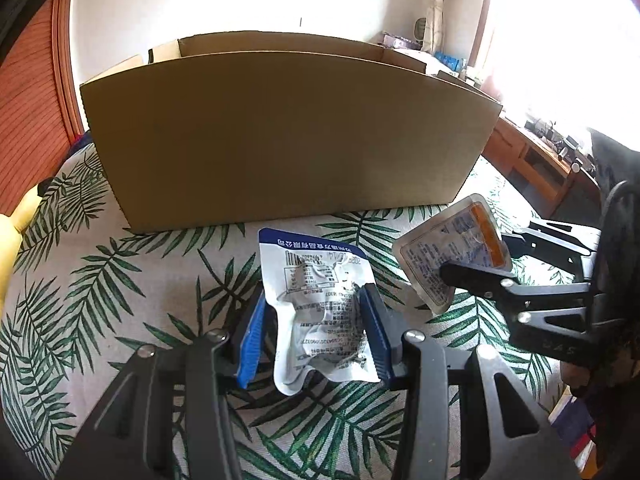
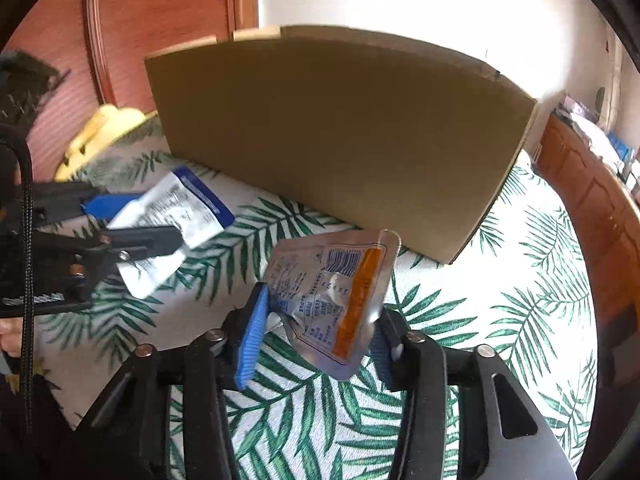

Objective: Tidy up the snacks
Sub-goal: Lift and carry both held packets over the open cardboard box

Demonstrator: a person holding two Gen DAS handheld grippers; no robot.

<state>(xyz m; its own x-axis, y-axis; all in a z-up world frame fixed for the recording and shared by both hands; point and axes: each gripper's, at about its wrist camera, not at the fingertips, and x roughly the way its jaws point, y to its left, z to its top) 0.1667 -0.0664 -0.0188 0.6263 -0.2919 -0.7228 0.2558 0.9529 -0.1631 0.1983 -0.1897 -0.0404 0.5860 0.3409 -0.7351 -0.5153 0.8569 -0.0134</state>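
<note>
Each gripper carries one snack above the leaf-print cloth (image 1: pixel 120 280), just short of the box (image 1: pixel 288 136), presumably so both can go over its near wall together. The left gripper (image 1: pixel 316 332) has its blue pads narrowed onto the sides of the white pouch (image 1: pixel 320 312), which crumples between them, its blue-banded end pointing at the box. The right gripper (image 2: pixel 316 332) is closed on the lower end of the silver pouch (image 2: pixel 336 292), so the pouch sticks up tilted, orange stripe along one edge. Both pouches are thin, glossy film with fine printed text and sealed flat margins; they buckle under the grip, so they look soft and light. The box is plain brown corrugated card, matte, open on top with upright flaps; its inside is hidden from both views.
</note>
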